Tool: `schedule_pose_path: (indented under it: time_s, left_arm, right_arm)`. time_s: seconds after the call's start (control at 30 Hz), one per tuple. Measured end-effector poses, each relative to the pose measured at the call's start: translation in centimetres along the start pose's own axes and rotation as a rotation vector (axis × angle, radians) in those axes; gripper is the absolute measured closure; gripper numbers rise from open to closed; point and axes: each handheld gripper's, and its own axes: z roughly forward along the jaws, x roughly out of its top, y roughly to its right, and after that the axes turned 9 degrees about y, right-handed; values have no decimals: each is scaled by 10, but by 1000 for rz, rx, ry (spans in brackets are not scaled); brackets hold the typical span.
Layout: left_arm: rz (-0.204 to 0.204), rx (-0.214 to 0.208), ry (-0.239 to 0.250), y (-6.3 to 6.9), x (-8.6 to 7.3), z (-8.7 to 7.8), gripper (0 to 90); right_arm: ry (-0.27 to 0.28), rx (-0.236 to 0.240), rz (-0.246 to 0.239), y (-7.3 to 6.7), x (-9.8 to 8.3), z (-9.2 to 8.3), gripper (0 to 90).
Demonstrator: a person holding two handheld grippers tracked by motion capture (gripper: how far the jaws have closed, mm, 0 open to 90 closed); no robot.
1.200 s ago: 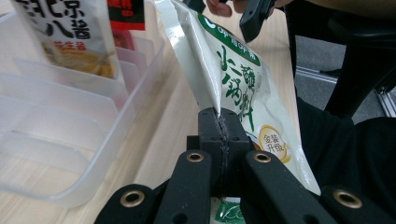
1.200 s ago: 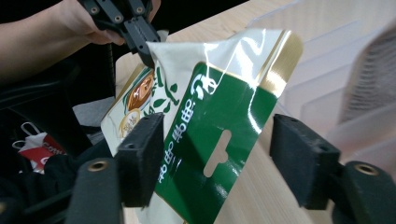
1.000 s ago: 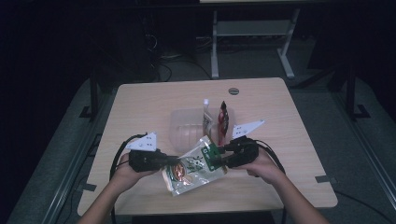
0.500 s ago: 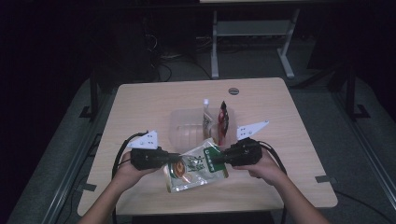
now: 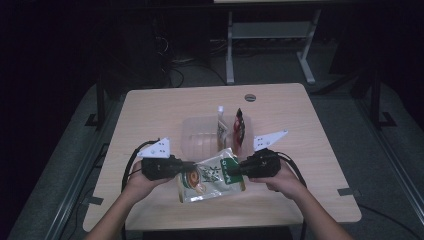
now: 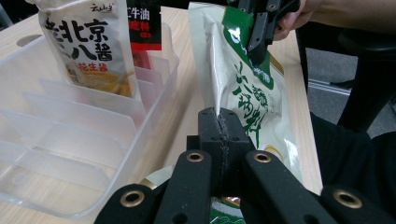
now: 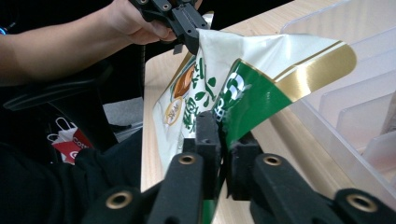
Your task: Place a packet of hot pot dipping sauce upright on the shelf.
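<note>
Item: green-and-white snack pouch [image 5: 212, 176], gold band at its top, lying just in front of the clear divided bin [image 5: 200, 137] on the bench [image 5: 150, 107]. Its long axis is running between the two hands, lower end to the left.

Left hand-held gripper [image 5: 186, 165]: jaws clamping the pouch's side edge.

Right hand-held gripper [image 5: 236, 168]: jaws have just been closing and are now pinching the green top corner.

Both are equally near; the bin is sitting directly behind the pouch, so the coming lift likely goes that way.

Standing in the bin: a white sauce pouch [image 6: 88, 44] reading "北京八酱" and a red pouch [image 6: 144, 25] showing "牛油".
</note>
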Motion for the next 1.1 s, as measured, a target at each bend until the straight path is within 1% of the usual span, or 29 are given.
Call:
schedule_pose_path:
  time_s: [0.07, 0.1, 0.23, 0.33, 0.4, 0.47, 0.53, 0.67, 0.7, 0.77, 0.8, 0.9, 1.0, 1.07, 1.1]
  left_arm:
    - [0, -2, 1, 0, 0, 0, 900]
    - [2, -1, -1, 0, 0, 0, 900]
    - [6, 9, 1, -1, -2, 2, 895]
    - [13, 18, -6, -2, -3, 3, 888]
    - [7, 24, -4, -2, -5, 3, 879]
    - [2, 17, -7, -4, -5, 3, 868]
    - [-15, 15, -3, -5, -6, 4, 847]
    - [-30, 23, -14, -6, -7, 6, 761]
    - [-31, 28, -20, -5, -7, 8, 720]
    - [-33, 49, -40, -4, -8, 11, 613]
    - [-30, 46, -49, -4, -8, 11, 589]
    - [-28, 59, -53, -2, -10, 11, 515]
    - [-36, 70, -47, -1, -10, 7, 458]
    - [-41, 72, -47, 1, -11, 4, 437]
    - [-41, 70, -49, 1, -11, 2, 433]
  right_arm:
    - [-1, 5, -3, 0, 0, 0, 886]
    - [0, 2, -11, 0, 0, 0, 889]
    - [3, 6, -27, -1, 0, 0, 898]
    - [13, 15, -28, 0, 0, -1, 900]
    - [17, 18, -32, -1, 0, -1, 900]
    - [22, 24, -29, -1, 0, -1, 900]
    - [31, 34, -29, -1, 0, -1, 900]
    - [38, 49, -41, -3, 1, -1, 900]
    - [33, 47, -46, -4, 1, 0, 900]
    - [33, 48, -53, -4, 0, 1, 900]
    - [44, 50, -45, -4, 1, 1, 900]
    - [66, 64, -41, -5, 2, -1, 900]
    - [89, 79, -44, -6, 2, -2, 900]
    - [107, 88, -36, -7, 4, -4, 900]
    - [111, 86, -43, -7, 4, -5, 900]
